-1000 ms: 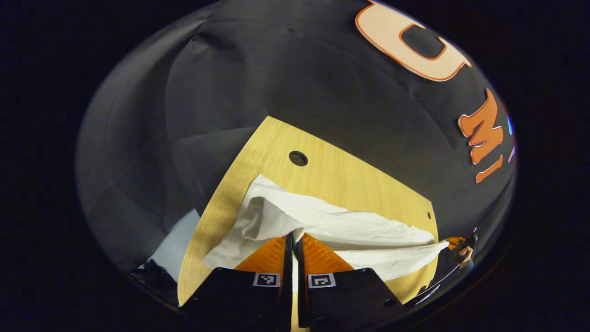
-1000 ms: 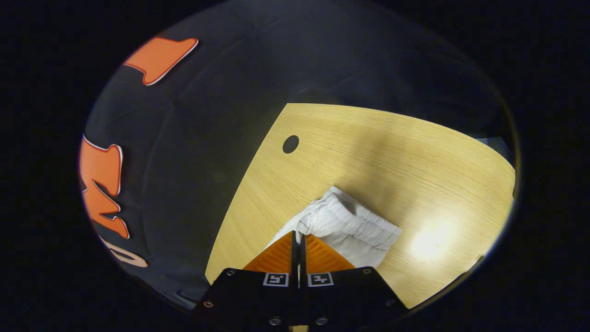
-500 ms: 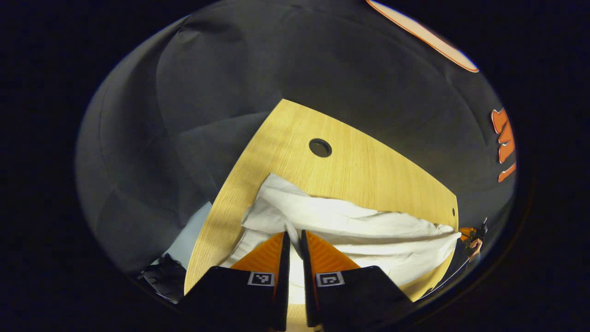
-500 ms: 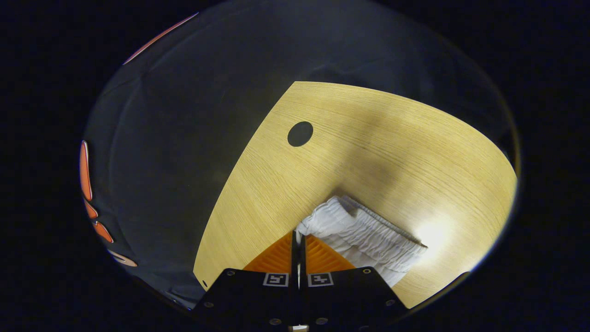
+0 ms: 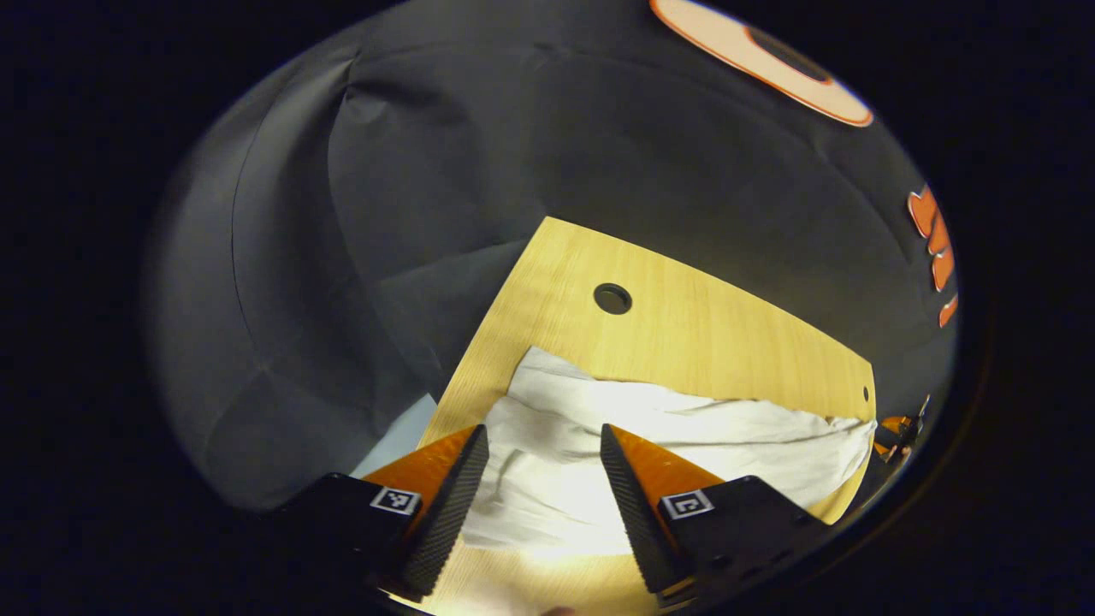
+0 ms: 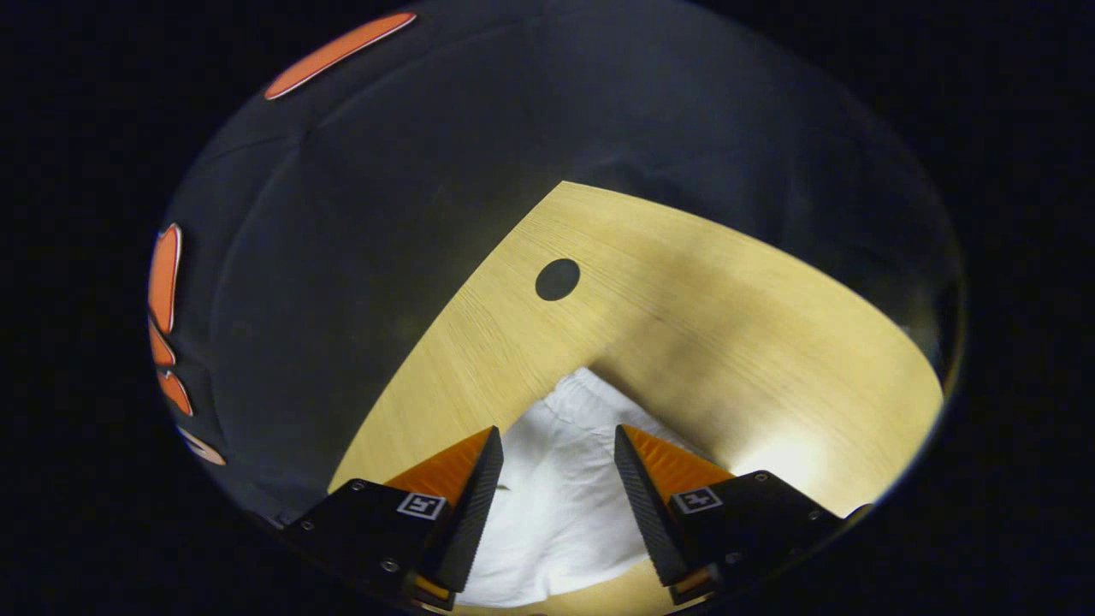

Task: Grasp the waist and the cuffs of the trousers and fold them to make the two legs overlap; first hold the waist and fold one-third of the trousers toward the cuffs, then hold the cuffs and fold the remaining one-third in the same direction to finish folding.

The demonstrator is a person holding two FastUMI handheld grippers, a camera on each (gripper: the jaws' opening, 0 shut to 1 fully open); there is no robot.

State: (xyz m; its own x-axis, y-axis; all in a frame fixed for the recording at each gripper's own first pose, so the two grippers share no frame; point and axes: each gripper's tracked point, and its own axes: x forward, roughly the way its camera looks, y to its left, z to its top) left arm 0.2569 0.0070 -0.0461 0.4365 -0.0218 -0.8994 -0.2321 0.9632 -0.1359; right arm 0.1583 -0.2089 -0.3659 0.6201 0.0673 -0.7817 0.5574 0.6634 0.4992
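No brand or readable writing shows on the trousers [image 5: 650, 436] or the table [image 5: 684, 334]; each gripper body carries only small square black-and-white coded markers, one per finger.

In the left gripper view, the left gripper [image 5: 544, 438] stands wide open over the white trousers, its fingers apart with cloth lying flat between and beyond them, touching neither finger that can be seen. The trousers stretch from just ahead of its tips off to the right, toward the table's far corner, where a small part of the other gripper shows at the cloth's end. A round hole [image 5: 612, 299] in the table lies ahead of the tips, past the cloth.

In the right gripper view, the right gripper [image 6: 557, 438] is open too, with the gathered waist [image 6: 590, 393] just ahead of its tips and cloth spread between the fingers.

Half a second ago both grippers were pinched on the cloth, holding it raised; now both have let go and the trousers lie flat on the table.
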